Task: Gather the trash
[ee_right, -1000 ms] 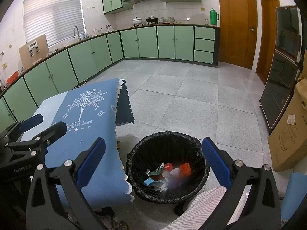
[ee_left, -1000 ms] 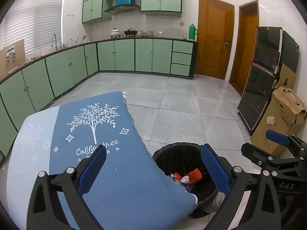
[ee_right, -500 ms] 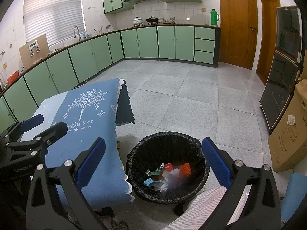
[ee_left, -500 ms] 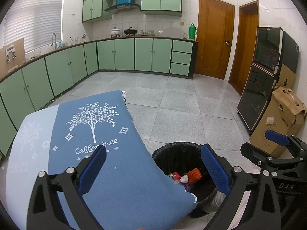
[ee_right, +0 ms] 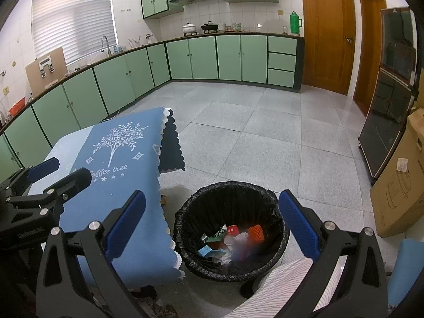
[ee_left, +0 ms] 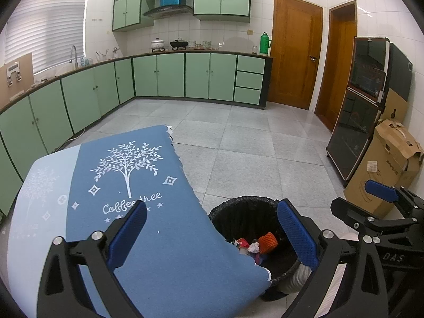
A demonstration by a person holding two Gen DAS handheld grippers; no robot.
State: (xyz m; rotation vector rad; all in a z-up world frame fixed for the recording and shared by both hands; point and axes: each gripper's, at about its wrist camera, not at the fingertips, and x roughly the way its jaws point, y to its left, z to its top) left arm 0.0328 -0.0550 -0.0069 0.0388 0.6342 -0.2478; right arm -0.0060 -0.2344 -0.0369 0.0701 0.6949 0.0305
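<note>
You are in a tiled kitchen with green cabinets (ee_right: pixel 238 55) at 12 o'clock and two wooden doors at 1 o'clock. One table, under a blue tablecloth (ee_right: pixel 124 164), stands at 9 o'clock, its long axis running toward 11 o'clock. One black-lined trash bin (ee_right: pixel 230 193) stands upright on the floor at 6 o'clock, mouth up, holding several scraps (ee_right: pixel 230 238). Your left gripper (ee_left: pixel 212 228) and right gripper (ee_right: pixel 212 217) are both spread wide, gripping nothing.

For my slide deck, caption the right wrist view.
Open right gripper above a black-lined trash bin holding wrappers, beside a blue-clothed table.
</note>
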